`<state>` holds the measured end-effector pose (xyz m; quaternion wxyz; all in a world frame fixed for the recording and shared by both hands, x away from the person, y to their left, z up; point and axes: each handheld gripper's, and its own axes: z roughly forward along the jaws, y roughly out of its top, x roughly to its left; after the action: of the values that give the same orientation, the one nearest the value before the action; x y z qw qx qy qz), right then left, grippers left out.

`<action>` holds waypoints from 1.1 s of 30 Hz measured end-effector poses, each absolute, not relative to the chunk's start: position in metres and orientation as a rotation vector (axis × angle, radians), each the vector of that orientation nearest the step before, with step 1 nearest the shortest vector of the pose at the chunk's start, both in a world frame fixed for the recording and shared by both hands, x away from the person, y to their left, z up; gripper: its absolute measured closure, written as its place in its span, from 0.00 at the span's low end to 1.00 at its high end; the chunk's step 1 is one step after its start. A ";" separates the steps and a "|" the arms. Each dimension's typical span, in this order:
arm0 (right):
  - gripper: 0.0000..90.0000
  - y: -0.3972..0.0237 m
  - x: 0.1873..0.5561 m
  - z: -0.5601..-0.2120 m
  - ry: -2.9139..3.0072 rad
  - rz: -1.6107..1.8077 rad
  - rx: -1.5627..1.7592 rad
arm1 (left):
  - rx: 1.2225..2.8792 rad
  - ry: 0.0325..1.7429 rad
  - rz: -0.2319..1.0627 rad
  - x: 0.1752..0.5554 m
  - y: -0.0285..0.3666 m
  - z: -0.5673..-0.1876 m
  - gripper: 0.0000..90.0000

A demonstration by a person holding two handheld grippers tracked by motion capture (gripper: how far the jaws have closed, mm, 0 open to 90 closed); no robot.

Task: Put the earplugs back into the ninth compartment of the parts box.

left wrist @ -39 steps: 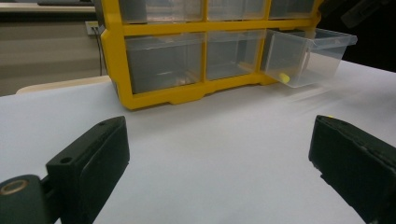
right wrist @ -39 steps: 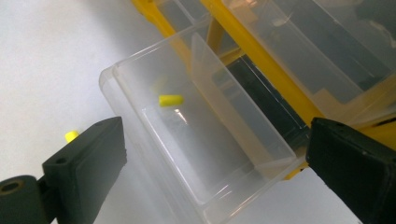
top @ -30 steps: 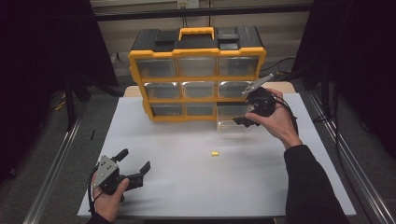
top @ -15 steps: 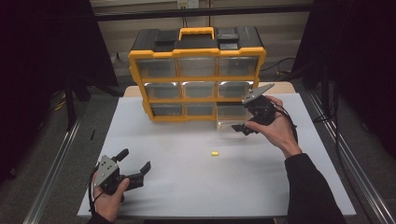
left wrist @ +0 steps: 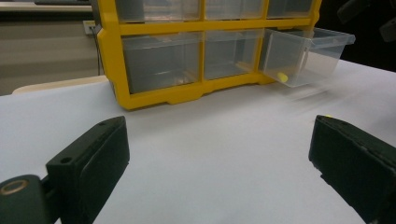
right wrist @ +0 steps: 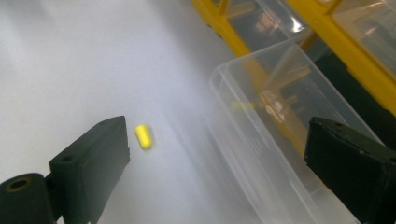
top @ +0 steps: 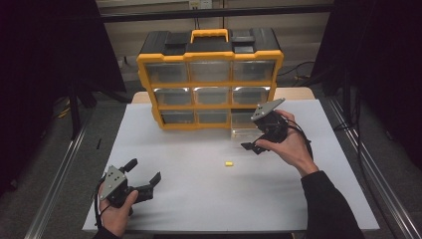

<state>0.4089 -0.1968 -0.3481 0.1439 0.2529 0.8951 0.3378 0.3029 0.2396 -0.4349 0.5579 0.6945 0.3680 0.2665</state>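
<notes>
A white table [top: 199, 199] holds a yellow drawer cabinet [top: 211, 84]. In the high view its lower right drawer [top: 244, 130] is pulled out, and a yellow capsule [top: 229, 163] lies loose. The left gripper [left wrist: 219, 158] gapes wide, idle. The right gripper [right wrist: 217, 163], also wide, seems headed for the capsule; pickup remains.
</notes>
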 end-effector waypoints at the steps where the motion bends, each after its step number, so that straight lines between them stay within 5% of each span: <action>1: 0.07 -0.195 0.407 -0.349 2.588 0.975 0.721 | 1.639 0.870 0.630 0.303 0.240 -0.435 0.06; 20: 0.07 -0.169 0.393 -0.374 2.719 0.972 0.635 | 1.640 0.863 0.623 0.302 0.239 -0.435 0.06; 33: 0.19 -0.152 0.400 -0.397 2.803 0.942 0.599 | 1.635 0.869 0.626 0.302 0.240 -0.435 0.06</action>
<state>0.4004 -0.1521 -0.3973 0.0623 0.1981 0.9272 0.3118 0.3017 0.2401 -0.4349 0.5593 0.6934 0.3687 0.2653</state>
